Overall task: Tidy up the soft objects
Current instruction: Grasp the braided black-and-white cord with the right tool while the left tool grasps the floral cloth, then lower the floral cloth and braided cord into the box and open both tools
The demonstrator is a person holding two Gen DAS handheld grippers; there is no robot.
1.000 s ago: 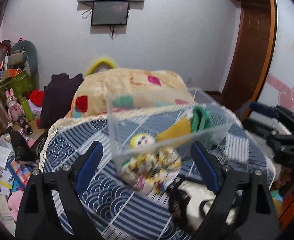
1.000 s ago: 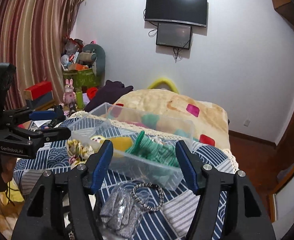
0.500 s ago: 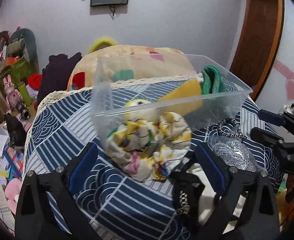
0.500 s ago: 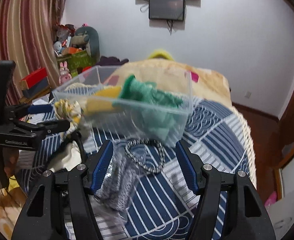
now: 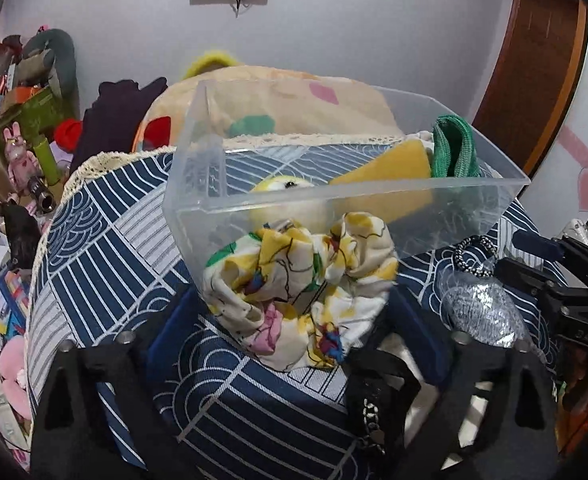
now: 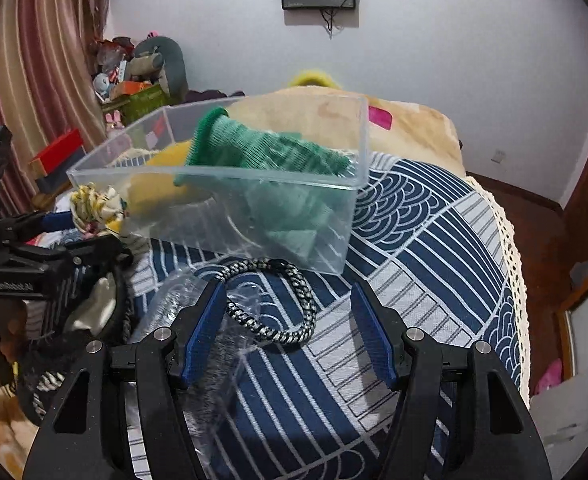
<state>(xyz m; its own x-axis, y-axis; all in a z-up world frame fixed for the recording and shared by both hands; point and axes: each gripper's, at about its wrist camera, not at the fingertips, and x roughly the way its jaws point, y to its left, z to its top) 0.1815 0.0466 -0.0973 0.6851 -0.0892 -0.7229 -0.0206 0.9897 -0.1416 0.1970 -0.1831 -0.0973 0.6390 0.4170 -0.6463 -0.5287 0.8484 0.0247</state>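
Observation:
A clear plastic bin (image 5: 374,196) stands on the blue patterned cloth (image 5: 105,264) and holds a yellow plush toy (image 5: 382,172) and a green knitted piece (image 5: 452,148). A yellow-and-white printed cloth bundle (image 5: 298,288) lies against the bin's near wall, between the fingers of my open left gripper (image 5: 294,328). My right gripper (image 6: 287,332) is open over a black-and-white braided loop (image 6: 277,304) and a clear bag of silver stuff (image 6: 213,352). The bin (image 6: 253,200) and the green piece (image 6: 269,148) also show in the right wrist view.
A black-and-white soft item (image 5: 378,392) lies by my left gripper's right finger. A beige patterned cushion (image 5: 294,100) sits behind the bin. Clutter and toys (image 5: 25,120) fill the far left. The cloth's lace edge (image 6: 510,248) drops off to the floor at the right.
Both grippers have moved forward and down toward the table. The printed bundle now sits between my left fingers, and the braided loop sits between my right fingers.

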